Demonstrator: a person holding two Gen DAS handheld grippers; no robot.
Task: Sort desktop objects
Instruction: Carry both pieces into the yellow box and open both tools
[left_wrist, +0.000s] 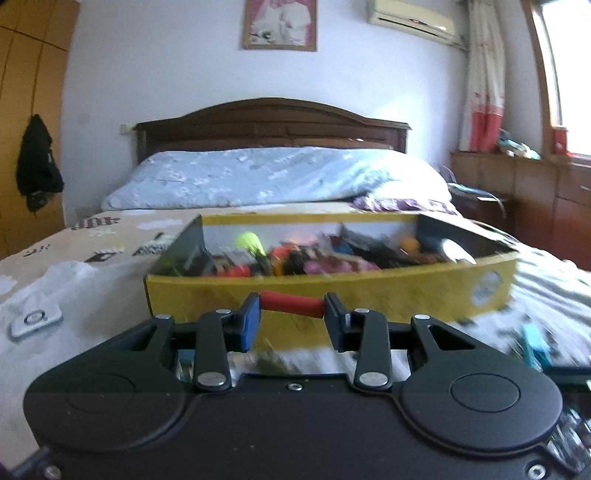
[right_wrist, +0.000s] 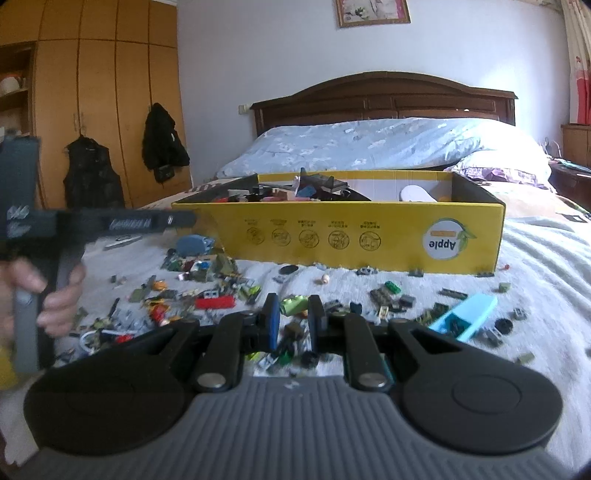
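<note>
A yellow cardboard box (left_wrist: 369, 291) (right_wrist: 369, 236) stands on the bed, holding several small toy pieces. My left gripper (left_wrist: 291, 306) is shut on a red cylindrical piece (left_wrist: 291, 304) that spans its pads, just before the box's near wall. In the right wrist view the left gripper's body (right_wrist: 110, 221), held by a hand (right_wrist: 55, 295), reaches toward the box's left corner. My right gripper (right_wrist: 293, 314) is shut on a lime green piece (right_wrist: 293, 304) above many loose bricks (right_wrist: 207, 295) scattered on the white bedspread.
A light blue boat-shaped piece (right_wrist: 465, 314) lies right of the right gripper and a red brick (right_wrist: 214, 302) to its left. A white square object (left_wrist: 35, 319) rests on the bed at far left. Pillows (left_wrist: 277, 177) and a headboard (left_wrist: 269, 122) lie beyond the box.
</note>
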